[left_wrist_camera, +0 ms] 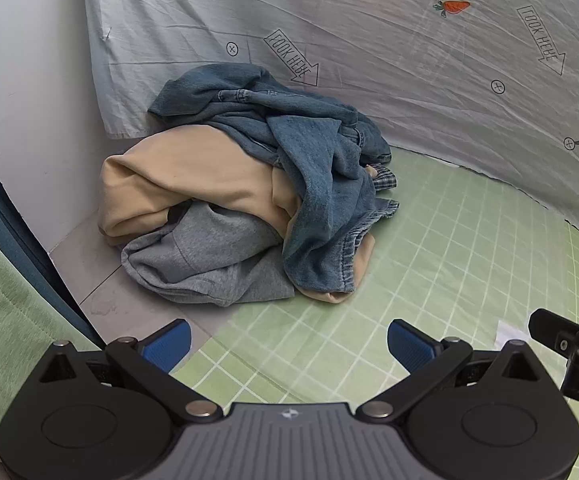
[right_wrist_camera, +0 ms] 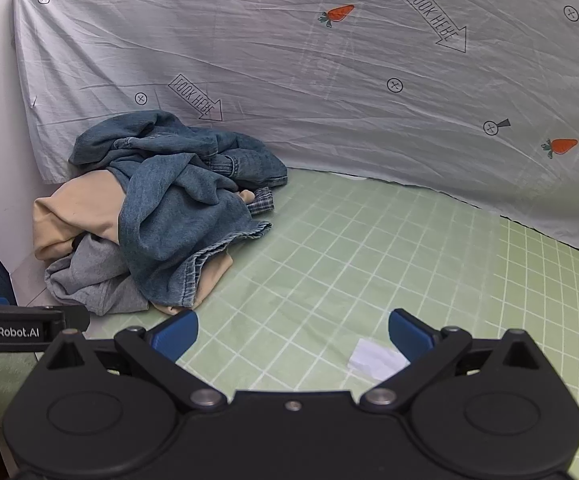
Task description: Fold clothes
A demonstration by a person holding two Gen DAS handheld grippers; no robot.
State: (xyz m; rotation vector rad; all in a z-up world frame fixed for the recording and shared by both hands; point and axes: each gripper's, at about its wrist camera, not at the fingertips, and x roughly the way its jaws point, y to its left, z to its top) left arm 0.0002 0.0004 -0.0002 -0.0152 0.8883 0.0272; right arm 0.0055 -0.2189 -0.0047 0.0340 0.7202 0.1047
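Pale printed sheet as backdrop | green grid mat under both claws | clothes pile: denim over beige and grey, ahead of left gripper, ahead-left of right gripper | both spread wide, empty | paper scrap beside right fingertip

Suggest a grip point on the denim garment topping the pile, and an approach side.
Probably the frayed hem of the denim garment, approached from the green grid mat side. That edge hangs free at the pile's front, over the beige garment and beside the grey sweatshirt, so a tool could pinch one layer. Both the left tool and right tool are open and empty.
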